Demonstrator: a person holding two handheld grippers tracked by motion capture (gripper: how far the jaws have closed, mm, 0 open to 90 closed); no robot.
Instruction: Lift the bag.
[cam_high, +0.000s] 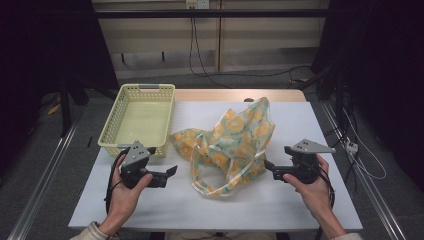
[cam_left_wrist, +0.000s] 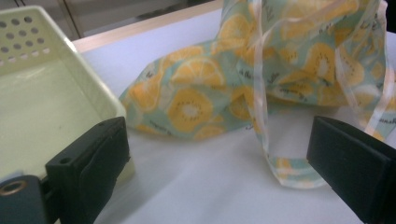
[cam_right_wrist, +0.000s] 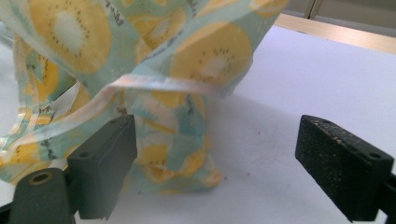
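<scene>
A crumpled fabric bag printed with yellow fruit slices on pale green lies in the middle of the white table, its strap handles looping toward the front. My left gripper is just left of the bag, open, jaws pointing right at it. My right gripper is at the bag's right edge, open, pointing left. In the left gripper view the bag lies ahead between the wide jaws. In the right gripper view the bag and a strap sit close ahead, nothing gripped.
A pale yellow perforated plastic basket stands empty at the table's back left, close behind my left gripper; its wall is at the left in the left gripper view. Cables hang beyond the table. A wooden strip edges the far side.
</scene>
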